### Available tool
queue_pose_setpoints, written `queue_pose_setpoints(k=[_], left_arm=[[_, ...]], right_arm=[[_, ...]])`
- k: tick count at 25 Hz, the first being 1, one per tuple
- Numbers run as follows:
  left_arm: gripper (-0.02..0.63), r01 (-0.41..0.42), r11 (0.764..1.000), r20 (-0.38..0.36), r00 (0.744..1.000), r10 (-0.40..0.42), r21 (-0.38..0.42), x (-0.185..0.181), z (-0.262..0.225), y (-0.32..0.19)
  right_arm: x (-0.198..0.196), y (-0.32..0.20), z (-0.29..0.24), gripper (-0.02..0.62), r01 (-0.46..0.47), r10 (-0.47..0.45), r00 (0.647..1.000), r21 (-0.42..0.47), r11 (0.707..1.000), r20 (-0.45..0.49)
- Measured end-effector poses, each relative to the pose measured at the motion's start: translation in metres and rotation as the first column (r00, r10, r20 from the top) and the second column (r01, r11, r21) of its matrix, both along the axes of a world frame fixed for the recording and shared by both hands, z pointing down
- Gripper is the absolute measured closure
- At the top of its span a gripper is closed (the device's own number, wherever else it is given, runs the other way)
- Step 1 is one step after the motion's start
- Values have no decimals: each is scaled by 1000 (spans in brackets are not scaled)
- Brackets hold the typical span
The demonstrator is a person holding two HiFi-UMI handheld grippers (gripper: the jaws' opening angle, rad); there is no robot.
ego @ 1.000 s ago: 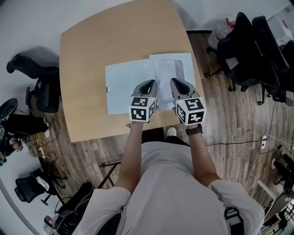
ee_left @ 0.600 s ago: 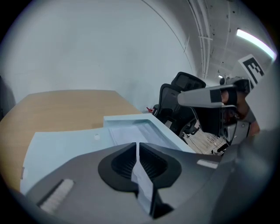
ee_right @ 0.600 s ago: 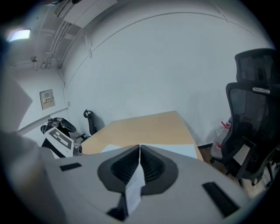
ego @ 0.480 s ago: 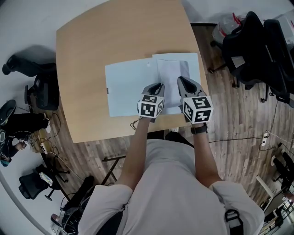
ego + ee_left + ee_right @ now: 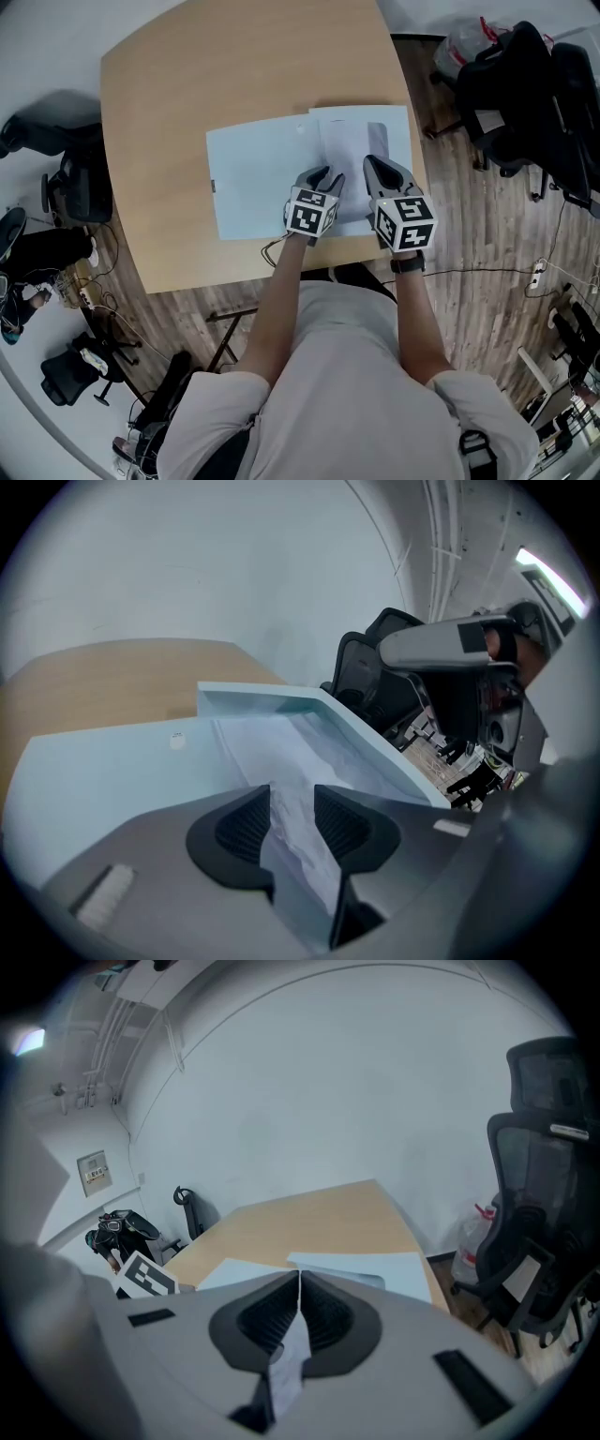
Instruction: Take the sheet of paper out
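Observation:
A pale blue folder lies open on the wooden table, with a white sheet of paper on its right half. My left gripper hangs low over the sheet's near edge. Its jaws are opening, and a raised fold of the sheet stands in the gap of the left gripper without being pressed. The folder's flap rises behind it. My right gripper is just to the right, shut on the sheet's near edge. The thin paper runs back from the right gripper.
The table's near edge is just behind both grippers. Black office chairs stand to the right on the wooden floor, and another chair stands to the left. More of the folder lies ahead in the right gripper view.
Both grippers have dropped closer to the folder. The left jaws, shut a second ago, now stand apart around the sheet. The right jaws stay closed.

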State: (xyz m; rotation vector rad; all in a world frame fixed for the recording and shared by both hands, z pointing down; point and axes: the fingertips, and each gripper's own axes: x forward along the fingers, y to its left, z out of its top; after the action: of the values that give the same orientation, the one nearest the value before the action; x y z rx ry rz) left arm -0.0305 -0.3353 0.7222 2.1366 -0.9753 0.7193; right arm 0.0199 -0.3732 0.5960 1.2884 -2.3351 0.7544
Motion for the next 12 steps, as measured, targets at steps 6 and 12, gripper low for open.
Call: queue_pose_setpoints(k=[6, 12], left_arm=[[460, -10, 999, 12, 1000, 10, -37, 6, 16, -5], [562, 30, 998, 89, 996, -26, -53, -4, 27, -6]], right_arm=[[3, -8, 5, 581, -11, 11, 1000, -12, 1000, 1], [10, -8, 5, 582, -33, 33, 999, -19, 999, -3]])
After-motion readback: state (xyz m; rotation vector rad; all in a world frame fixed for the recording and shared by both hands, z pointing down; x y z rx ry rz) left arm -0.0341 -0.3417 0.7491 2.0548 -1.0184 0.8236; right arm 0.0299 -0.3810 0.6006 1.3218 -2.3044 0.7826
